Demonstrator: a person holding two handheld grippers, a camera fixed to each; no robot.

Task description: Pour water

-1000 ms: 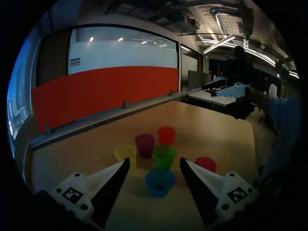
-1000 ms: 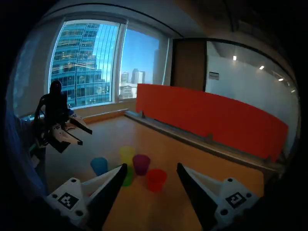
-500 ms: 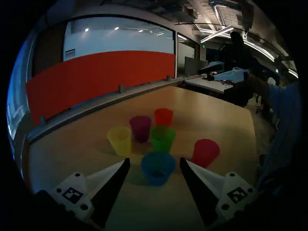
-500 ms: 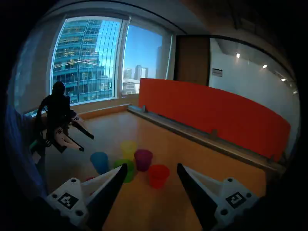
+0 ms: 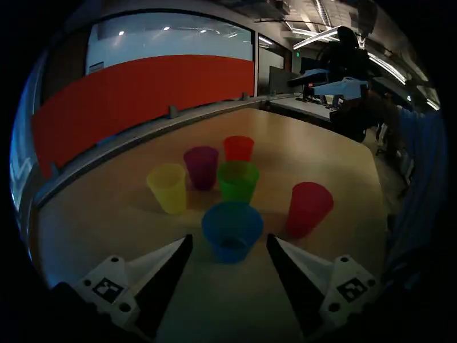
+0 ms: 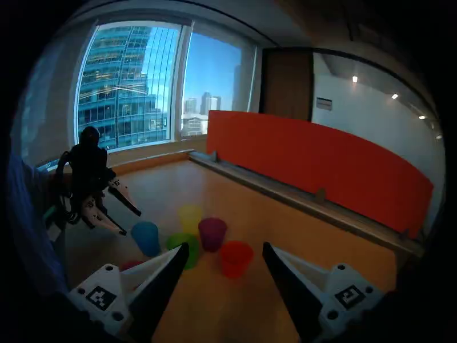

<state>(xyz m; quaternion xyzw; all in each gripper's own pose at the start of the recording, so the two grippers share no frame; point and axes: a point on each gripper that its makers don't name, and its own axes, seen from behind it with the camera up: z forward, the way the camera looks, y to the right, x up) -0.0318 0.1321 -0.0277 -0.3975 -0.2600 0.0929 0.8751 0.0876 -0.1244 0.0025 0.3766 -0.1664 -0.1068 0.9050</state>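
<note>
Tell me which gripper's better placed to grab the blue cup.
Left. Left gripper is open, blue cup centred just beyond its fingertips. From the right gripper, that cup sits off-centre and farther away.

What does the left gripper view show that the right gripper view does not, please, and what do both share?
Left gripper view: the dark red cup standing whole beside the blue cup, with office desks under strip lights behind. Right gripper view: a large window with towers outside, and the left tool, open, hovering by the blue cup. Both: the wooden table, the orange partition, and the yellow cup, purple cup, green cup and orange-red cup clustered together.
</note>
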